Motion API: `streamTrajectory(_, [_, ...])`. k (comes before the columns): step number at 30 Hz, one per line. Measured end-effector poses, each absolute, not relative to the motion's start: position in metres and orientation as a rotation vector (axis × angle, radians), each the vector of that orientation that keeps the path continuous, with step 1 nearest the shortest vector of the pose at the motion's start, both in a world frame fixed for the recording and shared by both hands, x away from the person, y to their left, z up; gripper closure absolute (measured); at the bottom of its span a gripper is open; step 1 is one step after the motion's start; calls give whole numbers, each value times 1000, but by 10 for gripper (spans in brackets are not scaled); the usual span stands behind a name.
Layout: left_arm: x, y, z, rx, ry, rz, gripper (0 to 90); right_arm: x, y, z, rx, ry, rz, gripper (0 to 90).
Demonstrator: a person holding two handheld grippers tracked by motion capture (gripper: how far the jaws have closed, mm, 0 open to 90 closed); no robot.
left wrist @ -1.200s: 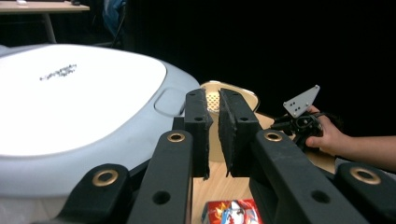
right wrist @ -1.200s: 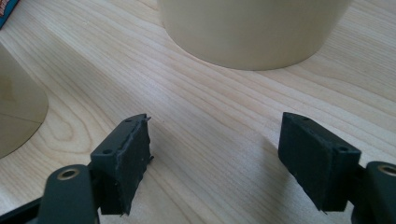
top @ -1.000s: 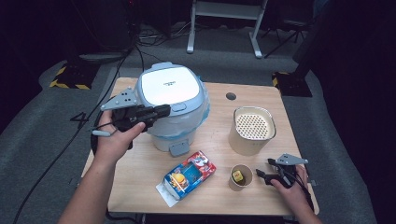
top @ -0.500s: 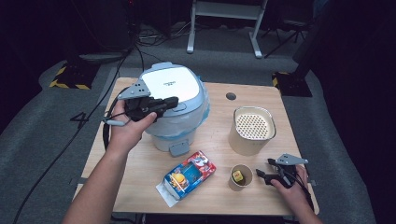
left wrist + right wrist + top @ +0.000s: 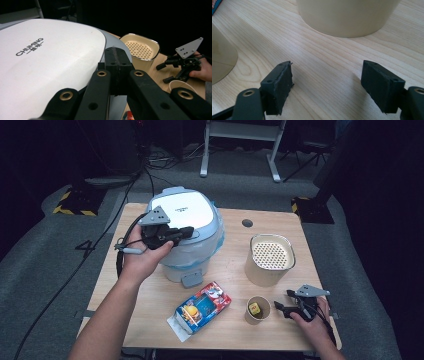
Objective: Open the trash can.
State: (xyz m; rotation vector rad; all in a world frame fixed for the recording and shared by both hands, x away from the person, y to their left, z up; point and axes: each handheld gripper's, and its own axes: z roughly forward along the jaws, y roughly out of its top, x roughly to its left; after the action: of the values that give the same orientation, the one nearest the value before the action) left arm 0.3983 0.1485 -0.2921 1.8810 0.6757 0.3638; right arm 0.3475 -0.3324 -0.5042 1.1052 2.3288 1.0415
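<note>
A round bin with a white lid marked CHUMING stands at the table's back left, with a pale liner bag around its rim. My left gripper hovers over the lid's near right edge, jaws shut with nothing between them. I cannot tell whether it touches the lid. My right gripper rests low over the wood at the front right, jaws wide open and empty. It sits just right of a paper cup and in front of a beige pot.
The beige pot holds a perforated insert. The cup has a small yellow item in it. A colourful carton lies flat at the front middle. A round hole marks the tabletop behind the pot. Dark floor surrounds the table.
My left gripper has swung right from beside the bin to over its lid, still shut. The right gripper has stayed put.
</note>
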Motion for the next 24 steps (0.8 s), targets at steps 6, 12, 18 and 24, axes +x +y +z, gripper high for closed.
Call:
streamTrajectory(6, [397,144,-288,1924,684,382,900,348,-332,-504,1105,2329,1042,252])
streamTrajectory(12, [396,146,-293,1896,672,365,900,347,-332,-504,1105,2329,1040,252])
streamTrajectory(18, [394,146,-291,1885,677,363,831,348,-332,-504,1105,2329,1040,252])
streamTrajectory(24, [376,139,-294,1778,578,289,517,348,-332,-504,1104,2329,1040,252])
